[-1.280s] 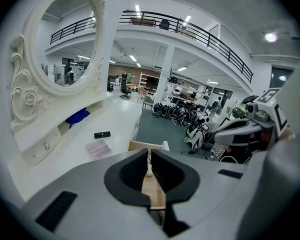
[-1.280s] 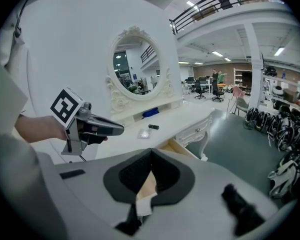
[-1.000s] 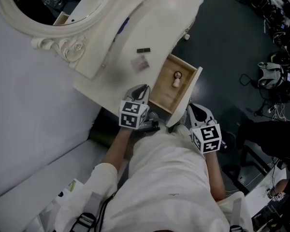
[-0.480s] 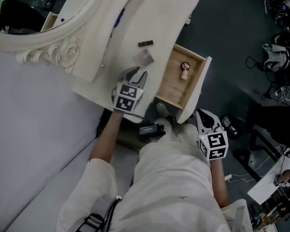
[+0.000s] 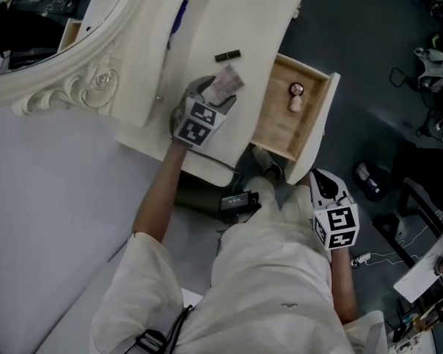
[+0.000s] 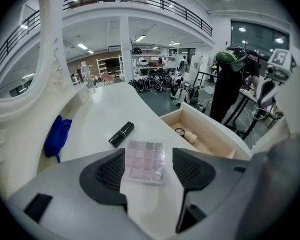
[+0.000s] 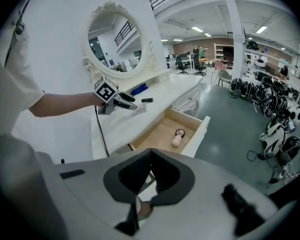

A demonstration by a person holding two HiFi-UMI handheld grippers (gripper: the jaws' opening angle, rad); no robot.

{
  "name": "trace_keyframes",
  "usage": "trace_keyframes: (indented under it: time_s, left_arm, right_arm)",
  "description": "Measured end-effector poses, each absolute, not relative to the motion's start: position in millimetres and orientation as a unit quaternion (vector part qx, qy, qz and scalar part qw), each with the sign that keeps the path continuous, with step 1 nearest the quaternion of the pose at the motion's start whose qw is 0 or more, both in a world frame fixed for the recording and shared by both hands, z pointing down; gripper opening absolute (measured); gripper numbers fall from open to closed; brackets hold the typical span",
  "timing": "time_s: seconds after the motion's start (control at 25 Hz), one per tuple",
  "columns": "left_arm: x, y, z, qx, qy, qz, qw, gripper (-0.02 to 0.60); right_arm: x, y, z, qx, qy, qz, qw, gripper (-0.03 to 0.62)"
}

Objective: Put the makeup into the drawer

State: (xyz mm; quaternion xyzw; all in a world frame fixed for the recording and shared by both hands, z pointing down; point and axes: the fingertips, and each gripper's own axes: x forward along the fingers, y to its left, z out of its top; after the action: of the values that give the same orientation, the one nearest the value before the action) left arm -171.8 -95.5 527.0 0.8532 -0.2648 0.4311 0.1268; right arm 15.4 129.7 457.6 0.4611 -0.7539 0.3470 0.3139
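A clear palette of pink eyeshadow squares (image 6: pixel 144 160) lies flat on the white dressing table (image 5: pixel 258 13). My left gripper (image 6: pixel 149 170) points down over it. Its jaws have just been opening; the palette (image 5: pixel 226 84) sits between the pads, and neither pad presses on it. A black lipstick tube (image 6: pixel 121 133) lies just beyond. To the right the wooden drawer (image 5: pixel 323 127) stands pulled out, holding a round compact (image 5: pixel 297 89) and a small beige piece (image 5: pixel 295 105). My right gripper (image 5: pixel 322 186) hangs shut and empty below the drawer's front, beside the person's leg.
An oval mirror in a carved white frame (image 5: pixel 88 87) stands at the table's back left, with a blue cloth (image 6: pixel 57 136) next to it. A black device (image 5: pixel 236 201) lies on the floor under the table. Cables and gear litter the dark floor at right (image 5: pixel 432 57).
My left gripper has moved from the table's near edge out over the palette and gone from shut to open. The right gripper has sunk lower, away from the drawer front.
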Motion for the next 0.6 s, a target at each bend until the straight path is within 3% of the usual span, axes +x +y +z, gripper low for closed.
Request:
trace_keyframes:
  time_s: [0.32, 0.6]
  left_arm:
    - [-165.9, -108.3, 549.8, 0.851, -0.197, 0.472, 0.12, 0.376]
    - [-164.8, -113.0, 566.0, 0.844, -0.184, 0.481, 0.148, 0.38]
  right_arm:
    - [18.4, 131.7, 461.8, 0.462, -0.746, 0.353, 0.326, 0.014]
    - [23.9, 135.1, 460.5, 0.466, -0.74, 0.358, 0.326, 0.014]
